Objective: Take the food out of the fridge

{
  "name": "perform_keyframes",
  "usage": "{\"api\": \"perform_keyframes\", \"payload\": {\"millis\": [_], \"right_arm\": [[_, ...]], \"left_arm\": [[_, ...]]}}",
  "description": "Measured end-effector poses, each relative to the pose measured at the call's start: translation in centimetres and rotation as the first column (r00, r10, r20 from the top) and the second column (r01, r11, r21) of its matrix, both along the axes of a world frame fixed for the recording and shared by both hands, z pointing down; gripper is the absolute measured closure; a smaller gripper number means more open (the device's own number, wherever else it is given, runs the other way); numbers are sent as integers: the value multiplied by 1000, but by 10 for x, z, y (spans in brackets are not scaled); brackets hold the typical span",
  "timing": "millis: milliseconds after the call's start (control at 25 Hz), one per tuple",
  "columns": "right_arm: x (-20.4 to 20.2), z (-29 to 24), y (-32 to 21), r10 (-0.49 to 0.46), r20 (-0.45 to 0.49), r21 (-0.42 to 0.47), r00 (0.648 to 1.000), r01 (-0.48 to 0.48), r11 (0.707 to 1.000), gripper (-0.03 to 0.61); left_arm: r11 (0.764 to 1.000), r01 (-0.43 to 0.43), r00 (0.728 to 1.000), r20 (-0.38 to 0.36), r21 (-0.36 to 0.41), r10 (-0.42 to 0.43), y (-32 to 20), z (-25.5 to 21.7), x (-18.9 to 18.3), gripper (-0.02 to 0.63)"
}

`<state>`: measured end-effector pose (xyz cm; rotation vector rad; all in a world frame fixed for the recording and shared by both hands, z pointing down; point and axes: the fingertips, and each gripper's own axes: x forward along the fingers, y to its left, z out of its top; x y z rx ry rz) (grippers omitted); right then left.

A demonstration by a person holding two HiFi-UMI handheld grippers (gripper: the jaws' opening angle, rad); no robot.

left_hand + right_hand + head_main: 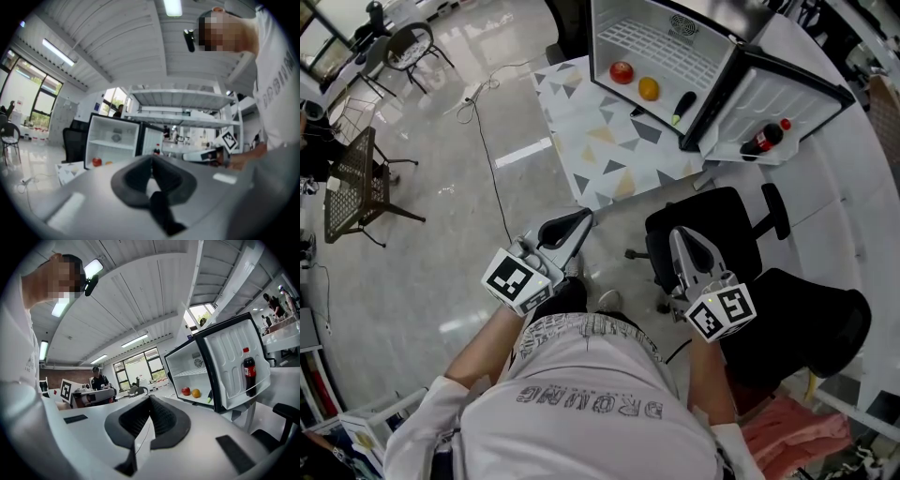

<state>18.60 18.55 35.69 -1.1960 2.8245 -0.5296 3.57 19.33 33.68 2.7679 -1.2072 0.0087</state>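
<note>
A small white fridge stands open on the floor ahead, its door swung to the right. Inside lie a red apple, an orange and a dark vegetable with a green tip. A cola bottle sits in the door shelf. My left gripper and right gripper are held side by side well short of the fridge, both shut and empty. The right gripper view shows the apple, orange and bottle beyond the jaws.
A black office chair stands between my right gripper and the fridge. A patterned mat lies in front of the fridge. A cable runs over the floor at left, near metal chairs. A white table curves along the right.
</note>
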Motion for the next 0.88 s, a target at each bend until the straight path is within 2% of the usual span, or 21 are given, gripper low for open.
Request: {"api": "perform_keyframes", "payload": {"millis": [400,880], "right_arm": [[-8,11,-39,8,-22,-12,1000,-8,1000,583],[-45,23,-110,28,-41,-36,999,-30,999,584]], "left_arm": [[1000,-9,1000,-12,-20,8,-41,14,-9,603],[998,-46,999,-23,-39,45,-117,25,-41,603]]}}
